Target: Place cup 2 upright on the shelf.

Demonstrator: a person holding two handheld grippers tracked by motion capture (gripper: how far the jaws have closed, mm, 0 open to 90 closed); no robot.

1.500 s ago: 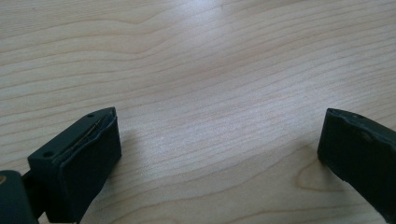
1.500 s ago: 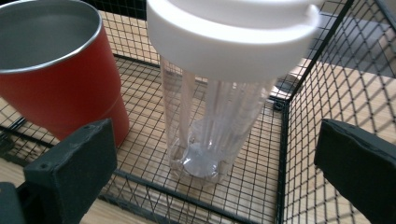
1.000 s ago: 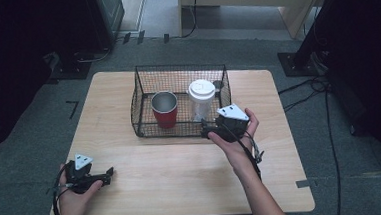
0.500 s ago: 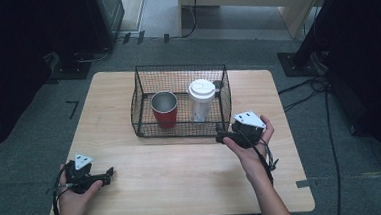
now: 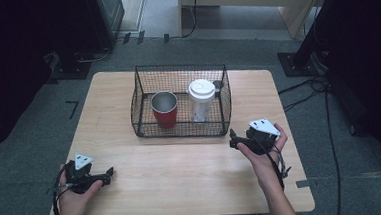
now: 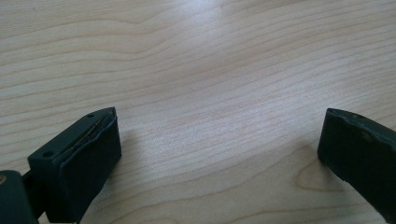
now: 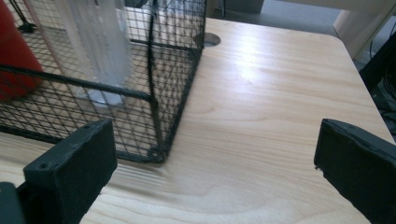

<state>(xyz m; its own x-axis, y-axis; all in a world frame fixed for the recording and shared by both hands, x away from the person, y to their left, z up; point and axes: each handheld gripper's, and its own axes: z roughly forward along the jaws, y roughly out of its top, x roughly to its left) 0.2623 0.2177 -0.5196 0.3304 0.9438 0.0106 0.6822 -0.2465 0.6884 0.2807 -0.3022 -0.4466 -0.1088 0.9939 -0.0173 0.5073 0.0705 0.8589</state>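
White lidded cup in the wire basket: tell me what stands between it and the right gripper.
The black wire basket does: its near mesh wall stands between the open right gripper and the white lidded cup. The basket's top is open, so from above nothing visible blocks the cup.

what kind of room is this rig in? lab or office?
Likely a lab or recording space, not an office. A bare wooden table stands on grey carpet with loose cables on the floor and dark equipment stands around it. The setup on the table is staged: a wire basket holding two cups.
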